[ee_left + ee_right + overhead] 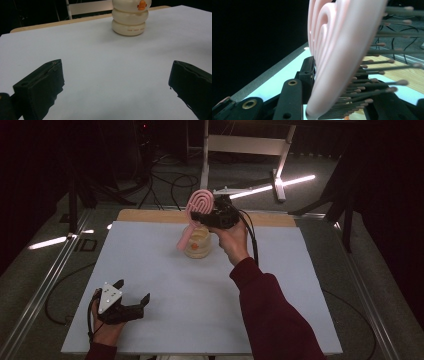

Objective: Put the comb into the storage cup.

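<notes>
We see the right gripper (200,215) raised over the far middle of the table (165,320), jaws clamped on a pink hairbrush (196,206) whose handle slants down just beside a cream ringed holder (198,243). Close up, its pink head (337,50) shows bristles (377,67) pointing right. The left gripper (132,295) rests near-left, jaws wide and empty.
</notes>
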